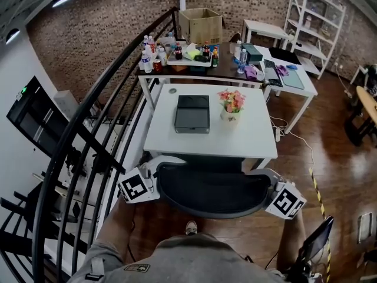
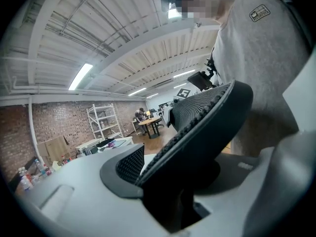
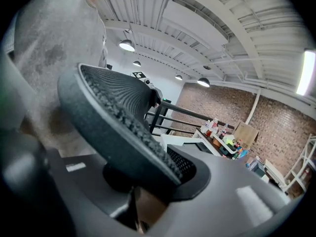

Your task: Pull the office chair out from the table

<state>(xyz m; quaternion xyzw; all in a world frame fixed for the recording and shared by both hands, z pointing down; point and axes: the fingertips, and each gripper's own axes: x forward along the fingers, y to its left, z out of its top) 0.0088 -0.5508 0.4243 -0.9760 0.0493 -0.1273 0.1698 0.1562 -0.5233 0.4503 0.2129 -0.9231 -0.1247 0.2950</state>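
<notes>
A black stair railing [image 1: 76,128] sweeps down the left side of the head view. In the middle stands the white desk [image 1: 259,137]. The office chair [image 1: 212,188] sits at lower centre, its dark curved mesh back just beside the desk's near edge. 2 grippers have hold of it: the left gripper [image 1: 158,168] at the left end of the back, the right gripper [image 1: 263,177] at the right end. In each gripper view the rim of the backrest runs between the 2 grey jaws, which stand partly closed and clamped onto it. On the desk lies a dark flat device [image 1: 192,113], and just to its right is a small pot of pink flowers [image 1: 231,104].
</notes>
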